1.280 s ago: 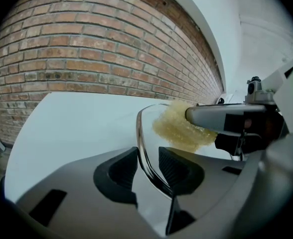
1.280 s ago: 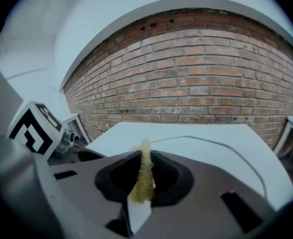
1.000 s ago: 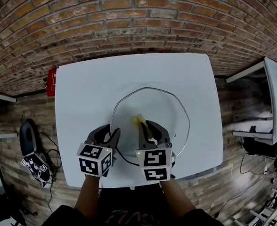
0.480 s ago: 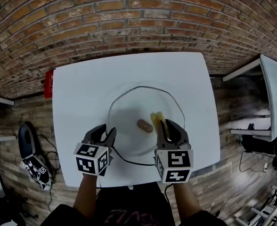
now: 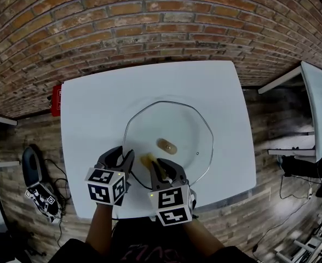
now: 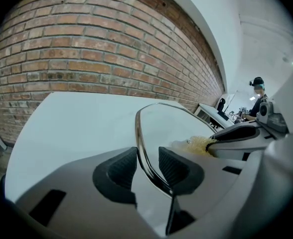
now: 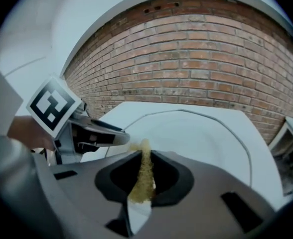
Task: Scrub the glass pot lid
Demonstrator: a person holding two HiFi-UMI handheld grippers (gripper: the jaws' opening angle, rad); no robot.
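Observation:
A round glass pot lid [image 5: 188, 127] with a brown knob [image 5: 166, 145] lies on the white table [image 5: 95, 108]. My left gripper [image 5: 125, 153] is shut on the lid's near-left rim. In the left gripper view the metal rim [image 6: 142, 143] runs between the two dark pads [image 6: 122, 168]. My right gripper [image 5: 162, 167] is shut on a yellow sponge [image 5: 148, 159], which presses on the glass just right of the left gripper. In the right gripper view the sponge [image 7: 144, 178] stands edge-on between the jaws, with the left gripper [image 7: 94, 136] close by at left.
A brick wall [image 5: 150, 21] runs behind the table. A red object [image 5: 56, 99] hangs at the table's left edge. Another white table [image 5: 320, 108] stands at the right. A chair and cables [image 5: 32, 166] sit on the wooden floor at left.
The right gripper swept the sponge from the lid's middle out to the right, then back left to the near part beside the left gripper. The left gripper stayed on the rim.

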